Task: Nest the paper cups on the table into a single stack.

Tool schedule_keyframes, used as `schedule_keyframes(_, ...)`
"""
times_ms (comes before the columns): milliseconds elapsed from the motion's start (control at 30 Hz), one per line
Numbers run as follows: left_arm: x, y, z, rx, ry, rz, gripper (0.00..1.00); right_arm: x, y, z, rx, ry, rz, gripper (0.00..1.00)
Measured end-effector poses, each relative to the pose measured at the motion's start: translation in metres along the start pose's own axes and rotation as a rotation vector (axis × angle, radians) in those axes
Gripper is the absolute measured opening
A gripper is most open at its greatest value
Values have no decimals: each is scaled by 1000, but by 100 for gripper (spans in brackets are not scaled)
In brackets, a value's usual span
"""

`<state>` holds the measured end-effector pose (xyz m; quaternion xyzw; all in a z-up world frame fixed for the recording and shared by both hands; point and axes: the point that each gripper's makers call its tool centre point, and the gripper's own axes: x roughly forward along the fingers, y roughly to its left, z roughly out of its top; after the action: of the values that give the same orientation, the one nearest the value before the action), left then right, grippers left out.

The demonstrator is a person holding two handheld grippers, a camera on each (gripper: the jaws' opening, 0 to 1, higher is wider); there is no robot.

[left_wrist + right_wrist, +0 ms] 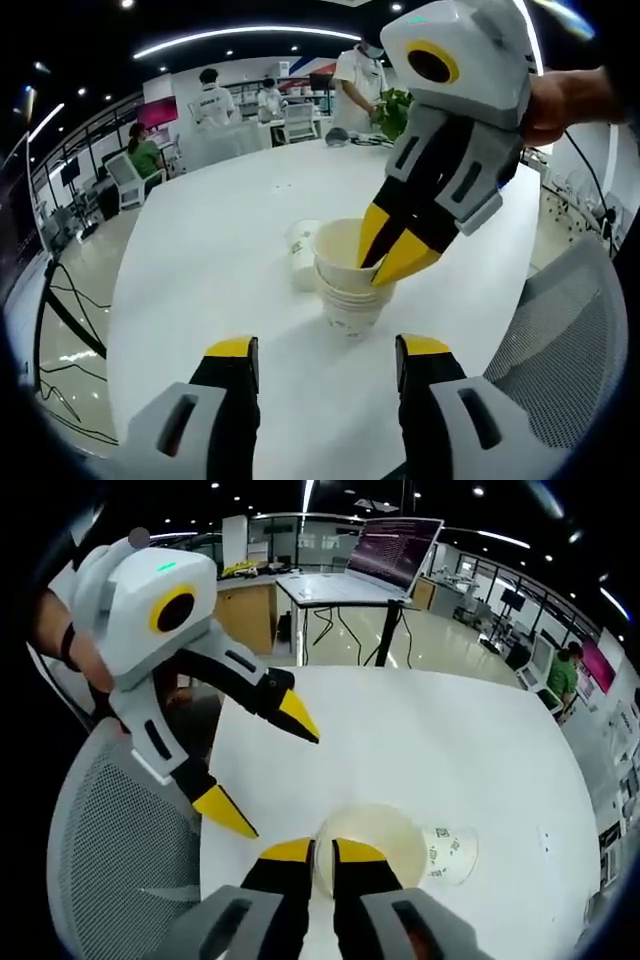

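A short stack of nested paper cups [350,295] stands upright on the white table [220,250]. My right gripper [386,258] reaches down from the upper right, shut on the near rim of the top cup [338,250]. In the right gripper view that rim runs between my right gripper's [325,854] yellow tips, above the cup's pale inside [385,842]. One more paper cup [301,250] lies on its side just behind the stack, printed side showing [450,852]. My left gripper [328,350] stands open in front of the stack, apart from it, and hovers open beside the cups [265,768].
A grey mesh chair [575,320] stands at the table's near edge [110,820]. Several people and chairs are at the far end of the room [215,100]. A plant [395,110] sits at the table's far side. A desk with a laptop [390,550] stands beyond the table.
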<state>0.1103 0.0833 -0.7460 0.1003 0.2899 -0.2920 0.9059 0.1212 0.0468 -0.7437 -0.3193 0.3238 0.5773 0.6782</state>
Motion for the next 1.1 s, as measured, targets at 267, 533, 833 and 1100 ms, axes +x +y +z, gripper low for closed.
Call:
schedule_keyframes(267,0,1,-1,-6,0,3,54,-1,2,-1,-3,0,-2,7)
schedule_keyframes(533,2,7,5,-13,-13,9,54,-12,0,-12,54,-32,-35,16)
schedule_keyframes(833,4,13,6,-11,-10,4,53,-24,-6,-18,164,-120,-100,38)
schedule_keyframes(1100,7,15,5,-31,-7,-1,53,-36,-15,-34,284,-174,-156,55)
